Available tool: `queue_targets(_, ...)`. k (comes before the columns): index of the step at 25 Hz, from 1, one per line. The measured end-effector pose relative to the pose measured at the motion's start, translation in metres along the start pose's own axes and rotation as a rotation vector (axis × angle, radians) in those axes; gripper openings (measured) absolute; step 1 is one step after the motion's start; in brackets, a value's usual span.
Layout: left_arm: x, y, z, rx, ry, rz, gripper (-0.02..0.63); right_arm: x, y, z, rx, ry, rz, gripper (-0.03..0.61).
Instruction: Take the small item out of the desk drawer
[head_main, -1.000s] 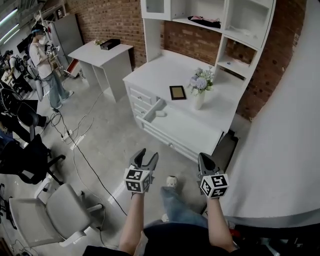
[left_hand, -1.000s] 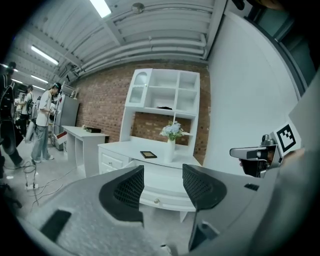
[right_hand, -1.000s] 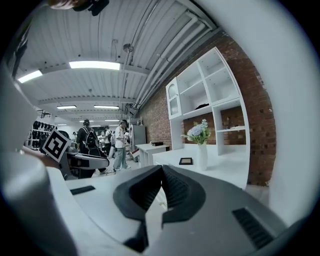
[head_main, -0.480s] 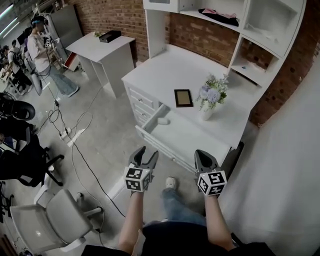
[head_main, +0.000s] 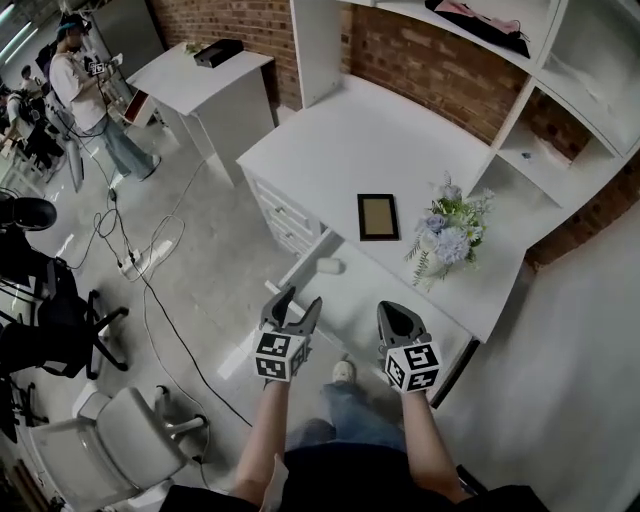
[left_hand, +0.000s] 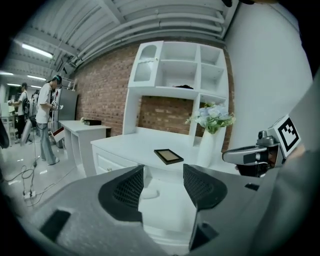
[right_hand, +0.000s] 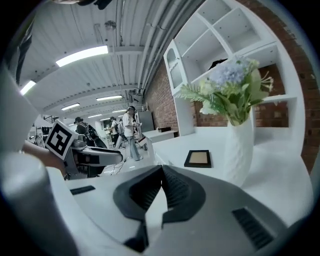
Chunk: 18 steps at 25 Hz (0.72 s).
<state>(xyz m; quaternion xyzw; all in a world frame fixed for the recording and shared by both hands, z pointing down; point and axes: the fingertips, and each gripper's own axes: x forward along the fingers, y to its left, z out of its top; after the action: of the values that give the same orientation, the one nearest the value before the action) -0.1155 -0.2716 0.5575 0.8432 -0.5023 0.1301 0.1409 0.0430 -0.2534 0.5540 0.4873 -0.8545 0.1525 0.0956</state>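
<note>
two grippers hover at the open drawer's (head_main: 350, 285) 6 o'clock edge: left gripper (head_main: 293, 303) wide and empty, right gripper (head_main: 391, 310) pressed together, empty. the small item (head_main: 329, 266), a pale rounded lump, lies uncovered in the drawer at the left gripper's 1 o'clock. a picture frame (head_main: 378, 216) and a vase of flowers (head_main: 447, 238) stand on the desk (head_main: 340, 140) beyond.
</note>
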Motion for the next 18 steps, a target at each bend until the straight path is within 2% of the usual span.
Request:
queue_targets(7, 0.049, 0.024, 0.003, -0.004, 0.061, -0.025, 0.222, 0.048, -0.010, -0.009, 0.021, 0.081, 0.032, -0.002)
queue_targets(12, 0.078, 0.035, 0.004, 0.034, 0.114, -0.072, 0.222, 0.063, -0.017, -0.015, 0.046, 0.119, 0.024, -0.002)
queue_targets(15, 0.099, 0.034, -0.004, 0.104, 0.194, -0.127, 0.222, 0.068, -0.018, -0.018, 0.054, 0.147, 0.035, -0.002)
queue_targets(18, 0.123, 0.034, -0.026, 0.228, 0.341, -0.174, 0.221, 0.071, -0.018, -0.026, 0.072, 0.175, 0.040, -0.002)
